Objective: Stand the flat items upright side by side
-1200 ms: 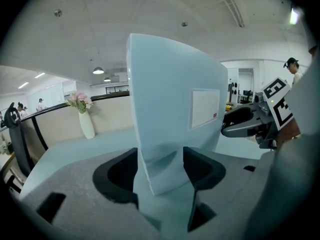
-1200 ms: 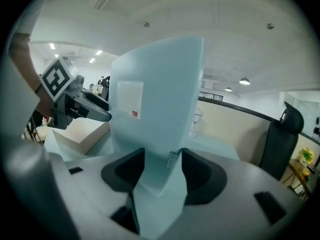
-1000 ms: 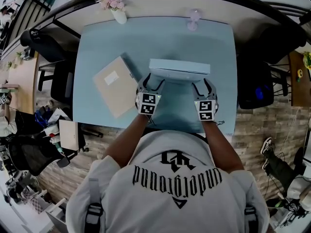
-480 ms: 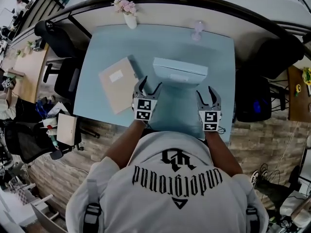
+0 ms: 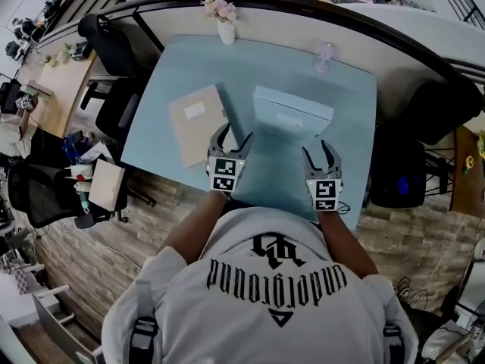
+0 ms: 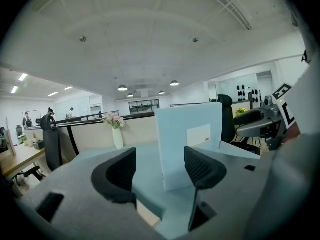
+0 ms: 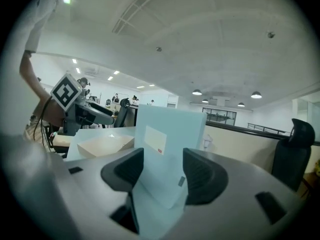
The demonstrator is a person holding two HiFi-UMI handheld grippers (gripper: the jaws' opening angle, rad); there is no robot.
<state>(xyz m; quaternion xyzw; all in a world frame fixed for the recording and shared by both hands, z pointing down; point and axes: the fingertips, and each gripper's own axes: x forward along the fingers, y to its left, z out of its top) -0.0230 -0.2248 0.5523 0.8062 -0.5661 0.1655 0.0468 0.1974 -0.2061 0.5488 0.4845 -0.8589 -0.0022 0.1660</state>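
**A:** What surrounds the work?

**B:** In the head view a pale blue table fills the middle of the frame. A vase of pink flowers stands at its top edge. Farther right along that edge is a small pale ornament, too small to identify. Off the table at upper left and at right sit black office chairs.

**A:** And the flat items?

**B:** The light blue box stands upright at the centre of the frame, its labelled face toward the person. The tan box lies flat just to its left, turned at a slight angle.

**A:** What stands in the way?

**B:** Only bare tabletop lies between each gripper and the standing box.

**A:** How are the hands posed?

**B:** The left gripper sits at the box's lower left corner and the right gripper just below its right end. Both point up the frame, marker cubes toward the camera. In each gripper view the jaws are spread and the pads touch nothing, and the blue box shows upright beyond the gap.
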